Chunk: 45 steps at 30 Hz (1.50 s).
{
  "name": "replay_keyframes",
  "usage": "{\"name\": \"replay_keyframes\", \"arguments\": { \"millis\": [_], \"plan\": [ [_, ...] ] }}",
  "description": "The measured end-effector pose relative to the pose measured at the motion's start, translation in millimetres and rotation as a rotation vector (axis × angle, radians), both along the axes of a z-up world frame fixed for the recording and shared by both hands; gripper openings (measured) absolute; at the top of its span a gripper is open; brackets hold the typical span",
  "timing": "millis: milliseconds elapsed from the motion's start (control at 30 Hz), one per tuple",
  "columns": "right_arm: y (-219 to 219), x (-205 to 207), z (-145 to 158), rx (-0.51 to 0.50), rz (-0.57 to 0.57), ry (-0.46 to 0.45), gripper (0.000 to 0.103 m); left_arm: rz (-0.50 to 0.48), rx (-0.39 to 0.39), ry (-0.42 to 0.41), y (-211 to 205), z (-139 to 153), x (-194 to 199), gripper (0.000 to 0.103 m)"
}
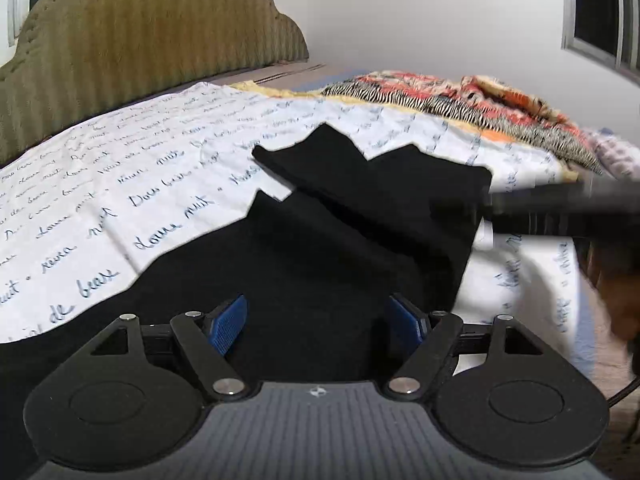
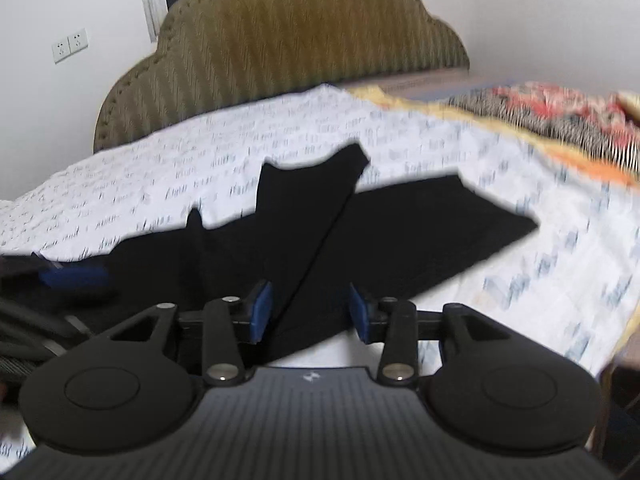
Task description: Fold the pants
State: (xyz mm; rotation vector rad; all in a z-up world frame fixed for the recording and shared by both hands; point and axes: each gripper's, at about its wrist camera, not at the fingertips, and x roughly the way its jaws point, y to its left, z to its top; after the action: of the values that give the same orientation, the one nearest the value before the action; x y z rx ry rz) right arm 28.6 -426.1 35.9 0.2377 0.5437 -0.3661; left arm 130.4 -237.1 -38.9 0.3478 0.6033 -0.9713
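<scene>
Black pants (image 1: 340, 216) lie partly folded on a white bedsheet with blue script (image 1: 132, 168). My left gripper (image 1: 318, 320) is open just above the near part of the pants, holding nothing. My right gripper (image 2: 308, 312) is open over the near edge of the pants (image 2: 360, 232), where a folded layer forms a diagonal crease. The right gripper also shows as a blurred dark bar at the right of the left wrist view (image 1: 560, 208). The left gripper's blue pad shows blurred at the left of the right wrist view (image 2: 72, 276).
An olive padded headboard (image 1: 140, 40) stands at the far end of the bed. A crumpled red, orange and zebra-print blanket (image 1: 480, 100) lies at the far right. White walls, a window (image 1: 608, 12) and wall sockets (image 2: 70, 46) surround the bed.
</scene>
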Motion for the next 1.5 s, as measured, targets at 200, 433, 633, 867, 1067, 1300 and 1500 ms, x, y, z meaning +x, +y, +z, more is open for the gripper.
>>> {"name": "replay_keyframes", "arguments": {
  "millis": [200, 433, 633, 867, 1067, 1300, 1500],
  "plan": [
    [2.8, 64.5, 27.4, -0.266, 0.098, 0.042, 0.037, -0.040, 0.015, -0.083, -9.6, -16.6, -11.0, 0.078],
    [15.8, 171.7, 5.8, -0.328, 0.229, 0.163, 0.033, -0.037, -0.037, -0.031, -3.2, -21.0, -2.5, 0.084],
    [6.2, 226.2, -24.9, -0.415, 0.191, 0.320, 0.004, -0.046, -0.039, -0.030, -4.0, -19.3, -1.0, 0.088],
    [-40.2, 175.1, 12.9, -0.252, 0.077, 0.160, 0.002, -0.080, -0.043, -0.073, -3.1, -13.2, -11.5, 0.088],
    [-111.0, 99.6, 32.6, -0.044, -0.099, 0.022, 0.003, -0.068, -0.024, -0.070, -4.6, -14.2, -13.3, 0.088],
    [-152.1, 28.3, -0.1, 0.110, -0.263, -0.033, 0.003, -0.046, -0.024, -0.053, -5.3, -8.9, -10.4, 0.088],
    [-169.6, -10.7, -32.3, 0.275, -0.369, -0.089, 0.003, -0.055, -0.003, -0.071, -6.2, -5.7, -12.9, 0.088]
  ]
}}
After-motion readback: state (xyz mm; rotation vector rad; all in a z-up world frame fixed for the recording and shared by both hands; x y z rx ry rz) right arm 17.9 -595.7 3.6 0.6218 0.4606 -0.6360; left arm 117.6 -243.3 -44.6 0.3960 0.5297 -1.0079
